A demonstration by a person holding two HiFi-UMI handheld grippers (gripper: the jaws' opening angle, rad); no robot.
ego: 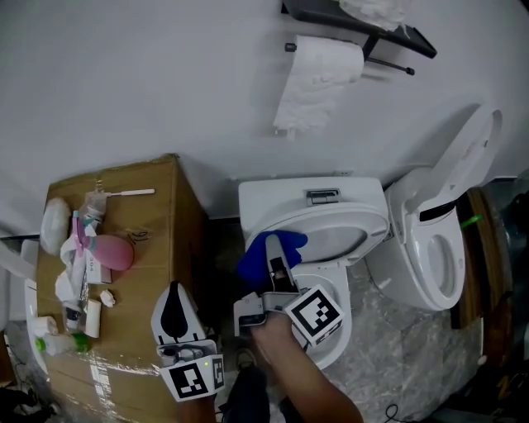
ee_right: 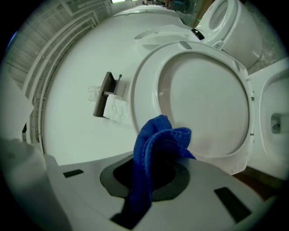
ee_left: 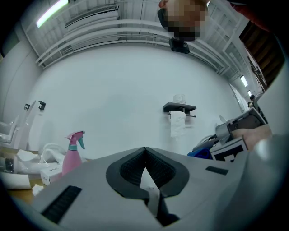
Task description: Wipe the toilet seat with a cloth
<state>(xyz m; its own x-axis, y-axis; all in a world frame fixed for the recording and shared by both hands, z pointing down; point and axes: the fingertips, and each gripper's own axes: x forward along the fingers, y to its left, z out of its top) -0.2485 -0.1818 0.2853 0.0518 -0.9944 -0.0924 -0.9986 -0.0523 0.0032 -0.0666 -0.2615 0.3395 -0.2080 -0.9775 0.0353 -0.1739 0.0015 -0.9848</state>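
The white toilet seat [ego: 335, 225] stands tilted up over the bowl [ego: 326, 289] in the middle of the head view. In the right gripper view the seat [ee_right: 203, 99] fills the space straight ahead of the jaws. My right gripper [ego: 274, 266] is shut on a blue cloth [ego: 266, 248], which bunches up at the seat's left edge. That cloth [ee_right: 158, 140] sticks out from between the right gripper's [ee_right: 149, 180] jaws. My left gripper [ego: 173, 289] hangs over the cardboard box, to the left of the toilet. Its jaws [ee_left: 145, 151] are shut with nothing between them.
A cardboard box [ego: 161, 240] left of the toilet carries a pink spray bottle [ego: 111, 252], tissues and small items. A toilet paper roll [ego: 318, 78] hangs under a dark shelf [ego: 364, 21] on the wall. A second toilet [ego: 434, 256] with raised lid stands at the right.
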